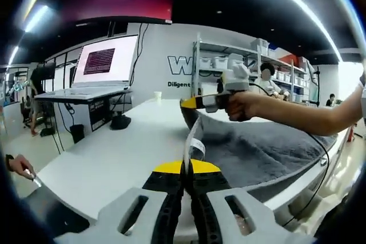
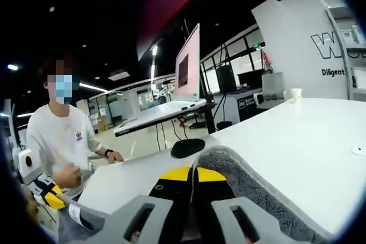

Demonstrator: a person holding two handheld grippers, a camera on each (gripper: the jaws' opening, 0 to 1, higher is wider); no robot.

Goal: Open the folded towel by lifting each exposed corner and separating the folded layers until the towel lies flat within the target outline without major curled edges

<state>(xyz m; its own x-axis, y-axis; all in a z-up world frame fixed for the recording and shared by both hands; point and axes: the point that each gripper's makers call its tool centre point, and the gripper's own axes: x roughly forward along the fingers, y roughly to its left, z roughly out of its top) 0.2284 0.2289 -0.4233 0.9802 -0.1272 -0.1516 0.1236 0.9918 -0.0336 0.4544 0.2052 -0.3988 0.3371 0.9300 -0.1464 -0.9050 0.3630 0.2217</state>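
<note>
In the left gripper view, the left tool has its jaws pressed together on an edge of the grey towel, which rises as a thin strip with a white label up toward the right tool. That one, held by a hand, comes in from the right and pinches the same edge higher up and farther off. The towel's bulk drapes to the right of that taut edge, over the white desk, so the long axis of the held edge runs straight away from the left tool. The coming move appears to depend on pulling the two tools apart along it. The target outline cannot be made out (the cloth covers whatever might be there).

In the right gripper view, the right tool is closed on the towel, whose hem arcs over its jaws. The left tool sits low at the left, partly cut off. How many folded layers remain is hard to tell.
</note>
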